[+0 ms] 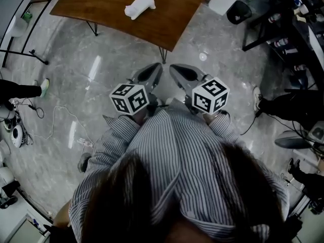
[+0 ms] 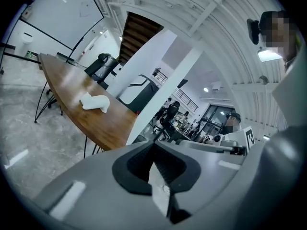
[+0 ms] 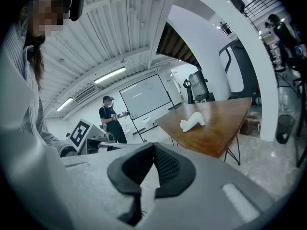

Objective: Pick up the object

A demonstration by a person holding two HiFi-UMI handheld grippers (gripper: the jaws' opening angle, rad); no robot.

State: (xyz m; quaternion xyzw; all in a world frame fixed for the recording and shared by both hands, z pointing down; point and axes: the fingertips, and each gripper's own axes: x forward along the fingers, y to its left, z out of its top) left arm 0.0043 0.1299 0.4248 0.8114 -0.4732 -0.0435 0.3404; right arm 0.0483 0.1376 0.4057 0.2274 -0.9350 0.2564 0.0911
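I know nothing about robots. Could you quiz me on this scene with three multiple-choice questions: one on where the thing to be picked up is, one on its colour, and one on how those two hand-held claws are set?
1. Where does the object lie?
A. On the floor
B. On the wooden table
C. Between a gripper's jaws

2. What colour is the object?
A. White
B. Red
C. Black

3. How do the jaws of the left gripper and the right gripper stand?
A. Both shut, with nothing between them
B. Both wide open
C. One shut on the object

Answers:
1. B: the head view shows it on the brown table top, well away from both grippers.
2. A: it looks white against the wood in all three views.
3. A: in each gripper view the dark pads meet, with nothing caught between them.
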